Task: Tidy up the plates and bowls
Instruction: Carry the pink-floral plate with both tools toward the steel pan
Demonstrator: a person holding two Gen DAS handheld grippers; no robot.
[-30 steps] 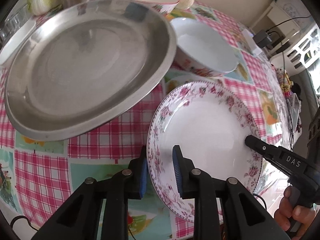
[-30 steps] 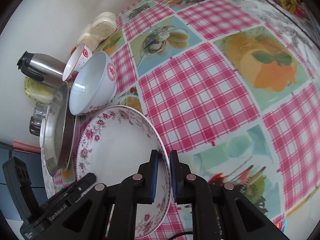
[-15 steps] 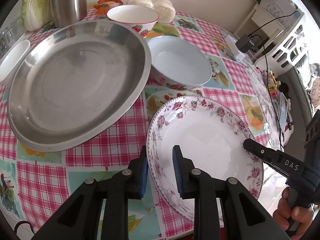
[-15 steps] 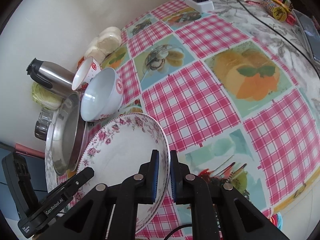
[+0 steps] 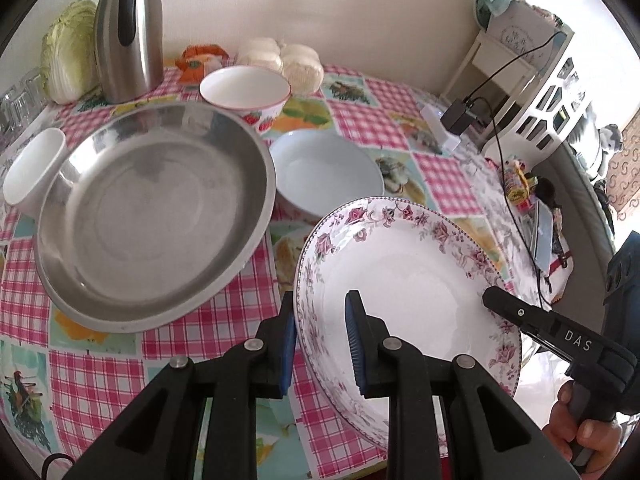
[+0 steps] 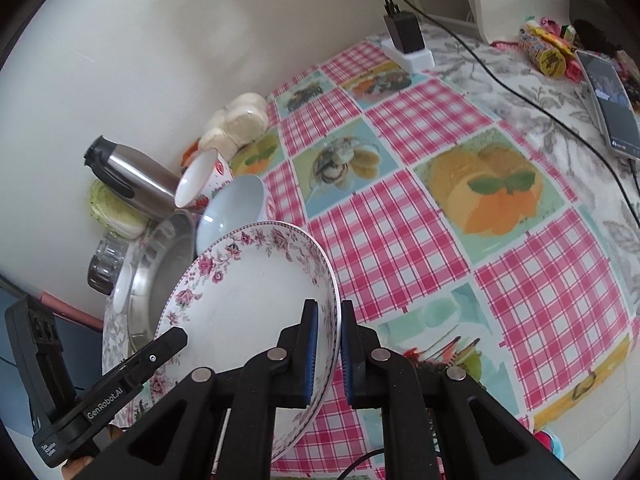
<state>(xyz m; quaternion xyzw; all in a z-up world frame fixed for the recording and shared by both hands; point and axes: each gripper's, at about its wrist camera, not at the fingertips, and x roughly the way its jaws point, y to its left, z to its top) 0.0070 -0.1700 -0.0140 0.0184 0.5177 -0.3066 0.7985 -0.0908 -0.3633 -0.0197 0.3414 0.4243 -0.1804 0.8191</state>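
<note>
A floral plate (image 5: 404, 280) hangs clear of the checked tabletop (image 5: 100, 364), pinched at opposite edges by two handheld grippers; the left gripper (image 5: 320, 336) is clamped over the plate's left rim, one pad under the rim and one inside the well, while the right gripper (image 6: 326, 344) bites the right rim the same way, its black fingers also visible at the plate's right edge in the left wrist view; both are closed on the plate, and a hand (image 5: 580, 424) can be seen around the right handle. The plate tilts, its far edge raised over the near part of the tabletop; to its left and slightly farther sits a wide steel pan (image 5: 156, 216), resting on what looks like a second floral plate whose rim shows beneath it in the right wrist view; a pale blue bowl (image 5: 328, 172) sits just beyond the held plate, a strawberry-patterned bowl (image 5: 246, 92) farther back near a steel flask (image 5: 128, 32), and a small white bowl (image 5: 34, 168) at the pan's far-left edge. The stack lies to the left of the held plate, so any transfer there likely runs leftward, with the left gripper leading; clearing the pan's raised rim appears to be the point to watch.
</note>
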